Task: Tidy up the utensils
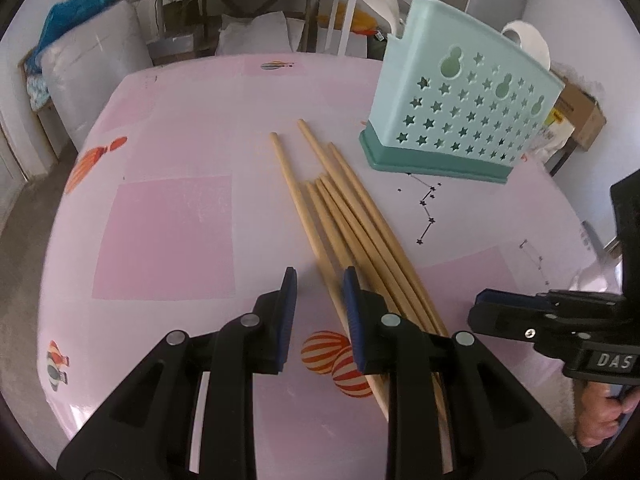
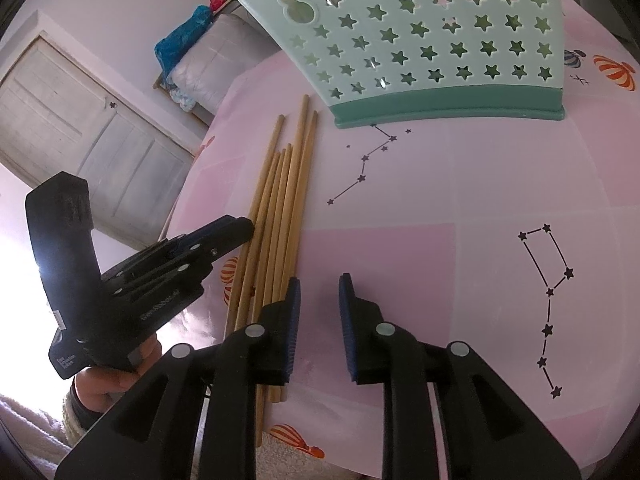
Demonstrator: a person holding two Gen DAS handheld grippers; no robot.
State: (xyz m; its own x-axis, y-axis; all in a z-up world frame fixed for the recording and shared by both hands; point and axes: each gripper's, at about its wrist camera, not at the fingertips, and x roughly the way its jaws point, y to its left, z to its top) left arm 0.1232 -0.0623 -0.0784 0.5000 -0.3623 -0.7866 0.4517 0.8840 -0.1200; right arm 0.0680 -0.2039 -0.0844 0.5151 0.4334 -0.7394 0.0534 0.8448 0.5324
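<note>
Several wooden chopsticks lie side by side on the pink table, also in the right wrist view. A mint-green utensil holder with star holes stands beyond them, to the right; it fills the top of the right wrist view. My left gripper is open and empty, just above the near ends of the chopsticks, with one stick between its fingers. My right gripper is open and empty, just right of the chopsticks. Each gripper shows in the other's view: the right one, the left one.
The pink tablecloth has balloon and constellation prints. A metal utensil lies at the table's right edge. A shelf, bags and a chair stand behind the table. A white door is off to the left.
</note>
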